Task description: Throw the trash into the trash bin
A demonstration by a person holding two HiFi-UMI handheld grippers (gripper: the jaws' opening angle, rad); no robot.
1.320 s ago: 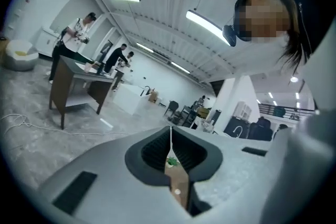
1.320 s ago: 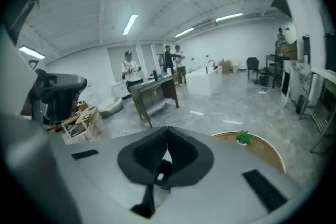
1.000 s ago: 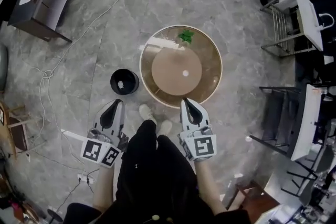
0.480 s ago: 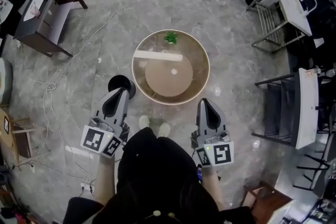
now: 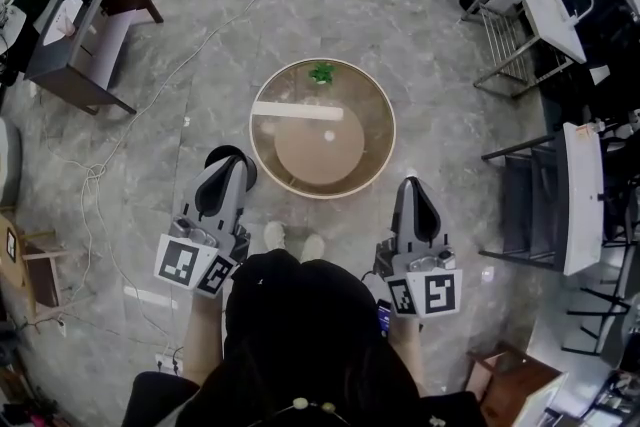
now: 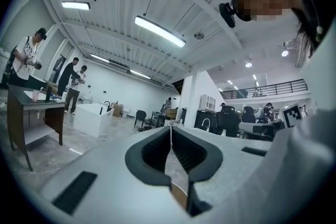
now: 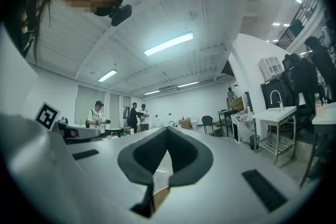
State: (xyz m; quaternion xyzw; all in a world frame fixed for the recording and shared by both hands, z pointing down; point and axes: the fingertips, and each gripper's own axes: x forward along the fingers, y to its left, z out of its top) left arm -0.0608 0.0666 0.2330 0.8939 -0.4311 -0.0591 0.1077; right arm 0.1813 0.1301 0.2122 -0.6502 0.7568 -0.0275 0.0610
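Observation:
A round wooden table with a glass top stands on the floor in front of me. A small white scrap lies near its middle and a green crumpled thing sits at its far edge. The black trash bin stands left of the table, mostly hidden behind my left gripper, which is shut and empty. My right gripper hangs beyond the table's near right rim, also shut with nothing in it. Each gripper view shows its own jaws, left and right, closed tip to tip, pointing level across the room.
A dark desk stands at the far left, and cables trail over the floor. Metal racks and a black frame line the right side. People stand far off in both gripper views.
Both grippers have risen and drawn back from the table. The right one has swung out past the table's right rim. The left one now covers most of the bin.

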